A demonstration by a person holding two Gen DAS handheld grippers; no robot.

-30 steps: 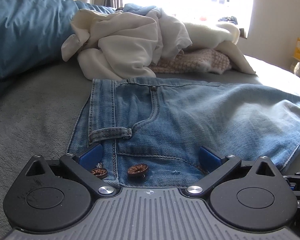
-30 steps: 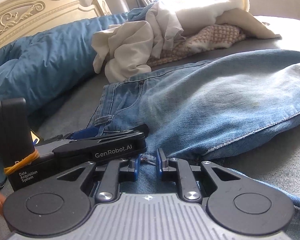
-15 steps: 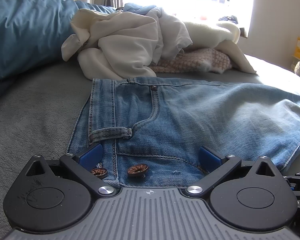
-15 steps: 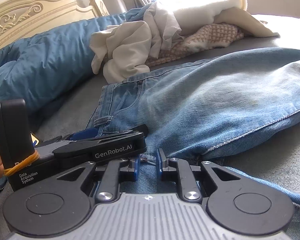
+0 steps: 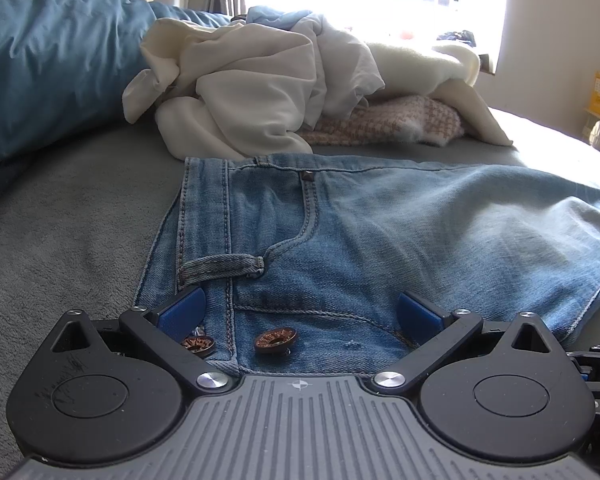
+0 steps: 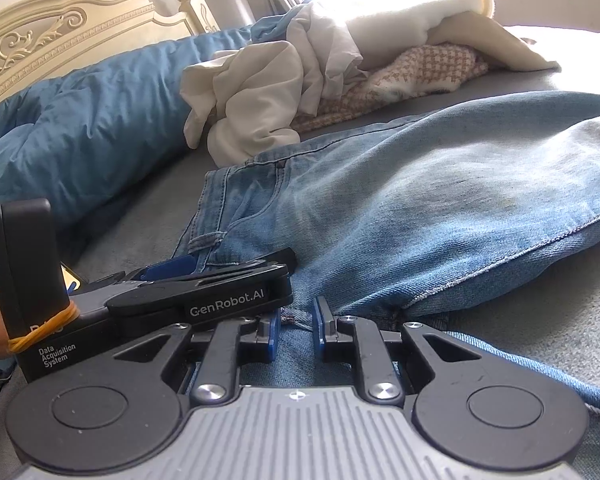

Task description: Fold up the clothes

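A pair of light blue jeans (image 5: 380, 240) lies flat on the grey bed cover, waistband to the left and legs running right. My left gripper (image 5: 300, 309) stands wide open low over the fly end of the waistband, beside two brown buttons (image 5: 275, 339); its blue pads (image 5: 180, 307) touch no fabric that I can see. In the right wrist view the jeans (image 6: 420, 208) spread ahead, and my right gripper (image 6: 296, 330) is closed to a narrow gap on a ridge of denim at the crotch seam. The left gripper (image 6: 220, 276) lies just left of it.
A heap of white and cream clothes (image 5: 260, 92) and a pink-checked knit (image 5: 392, 124) lies behind the jeans. A blue duvet (image 5: 52, 64) bulks at the left, in front of a cream headboard (image 6: 60, 40). Bare grey bed cover (image 5: 68, 232) stretches left of the waistband.
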